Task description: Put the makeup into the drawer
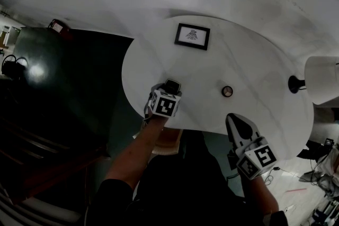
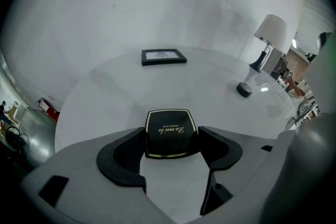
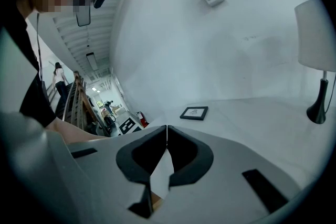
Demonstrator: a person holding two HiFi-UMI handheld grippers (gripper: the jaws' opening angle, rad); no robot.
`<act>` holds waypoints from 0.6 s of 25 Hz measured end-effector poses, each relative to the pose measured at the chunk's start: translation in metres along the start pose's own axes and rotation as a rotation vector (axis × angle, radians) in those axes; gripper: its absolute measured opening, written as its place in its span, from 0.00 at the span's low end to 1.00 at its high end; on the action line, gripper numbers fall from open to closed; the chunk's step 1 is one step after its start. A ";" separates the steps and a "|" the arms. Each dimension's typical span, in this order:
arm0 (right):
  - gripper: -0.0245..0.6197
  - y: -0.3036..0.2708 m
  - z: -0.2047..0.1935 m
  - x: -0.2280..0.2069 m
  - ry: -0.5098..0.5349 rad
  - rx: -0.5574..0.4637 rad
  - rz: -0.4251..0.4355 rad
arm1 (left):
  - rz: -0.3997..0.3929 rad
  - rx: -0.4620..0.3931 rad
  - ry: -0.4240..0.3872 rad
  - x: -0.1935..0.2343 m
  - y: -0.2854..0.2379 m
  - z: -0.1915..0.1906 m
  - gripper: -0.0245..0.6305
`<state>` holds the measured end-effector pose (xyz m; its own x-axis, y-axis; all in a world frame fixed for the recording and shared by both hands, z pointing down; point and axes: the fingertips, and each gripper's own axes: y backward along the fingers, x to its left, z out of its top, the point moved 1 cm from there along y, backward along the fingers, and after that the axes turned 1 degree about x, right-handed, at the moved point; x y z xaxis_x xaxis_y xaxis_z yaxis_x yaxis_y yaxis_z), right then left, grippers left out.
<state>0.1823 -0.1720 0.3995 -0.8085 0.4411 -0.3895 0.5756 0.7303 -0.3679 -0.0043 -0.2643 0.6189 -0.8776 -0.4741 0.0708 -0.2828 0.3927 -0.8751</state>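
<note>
The makeup is a black square compact (image 2: 168,122) with a gold rim and gold script. It lies flat on the white oval table (image 1: 254,71) near the table's left front edge. My left gripper (image 2: 171,135) points steeply down over it, and both pads touch the compact's sides. In the head view the compact (image 1: 171,85) shows just beyond the left gripper (image 1: 168,90). My right gripper (image 1: 233,120) hovers over the table's front edge, shut with nothing in it; its tips (image 3: 167,136) meet. A tan wooden piece (image 1: 168,141) shows below the table edge, mostly hidden.
A black picture frame (image 1: 192,36) lies flat at the far side of the table. A small round dark object (image 1: 226,91) sits mid-table. A white-shaded lamp (image 1: 318,82) stands at the right end. A dark floor lies to the left.
</note>
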 end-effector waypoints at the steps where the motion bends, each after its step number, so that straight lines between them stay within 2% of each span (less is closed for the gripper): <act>1: 0.06 0.000 0.000 0.003 -0.002 -0.005 0.004 | 0.002 -0.005 -0.003 0.000 0.004 -0.002 0.54; 15: 0.06 -0.005 -0.005 0.065 0.066 -0.021 0.055 | -0.017 -0.078 -0.024 -0.001 0.071 -0.058 0.54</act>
<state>0.1261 -0.1439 0.3800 -0.7828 0.5134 -0.3518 0.6169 0.7147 -0.3297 -0.0458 -0.1901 0.5843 -0.8631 -0.4998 0.0729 -0.3276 0.4441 -0.8339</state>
